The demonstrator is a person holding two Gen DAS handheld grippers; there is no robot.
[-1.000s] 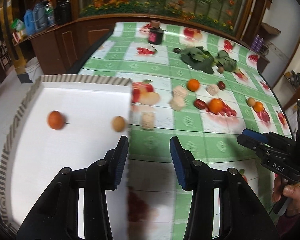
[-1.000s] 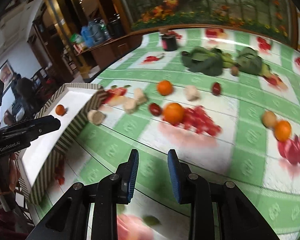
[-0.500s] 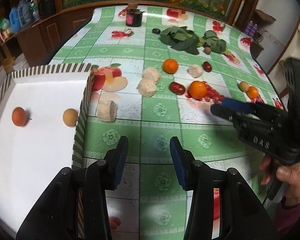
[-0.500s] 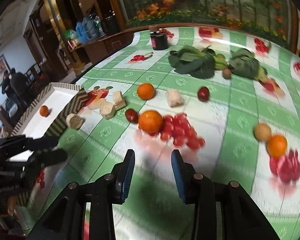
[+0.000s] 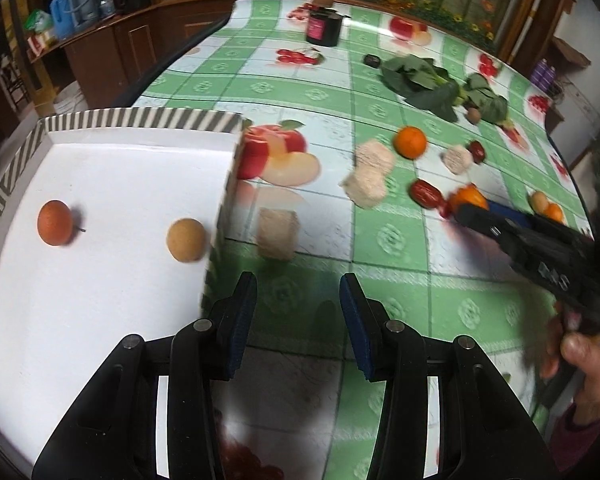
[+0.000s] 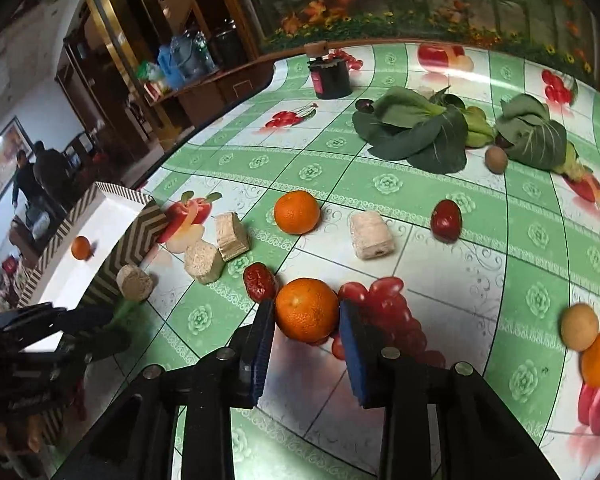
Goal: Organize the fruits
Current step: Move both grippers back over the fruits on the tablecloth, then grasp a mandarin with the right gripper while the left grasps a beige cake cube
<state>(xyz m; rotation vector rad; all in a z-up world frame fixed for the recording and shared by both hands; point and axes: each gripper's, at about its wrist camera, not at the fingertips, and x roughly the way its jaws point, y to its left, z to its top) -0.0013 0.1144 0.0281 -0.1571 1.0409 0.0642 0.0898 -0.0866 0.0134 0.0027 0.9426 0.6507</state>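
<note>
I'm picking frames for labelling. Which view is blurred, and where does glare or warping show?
Left wrist view: motion-smeared, worst on the right tool and biscuits. Right wrist view: sharp, orange crisp; glare on tablecloth near the fingers. Both: fisheye bends the check lines.

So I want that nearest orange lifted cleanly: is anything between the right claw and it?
Nothing visible. The orange already sits between the closing right claw's fingers. A red date lies just beside the left finger, outside the gap.
</note>
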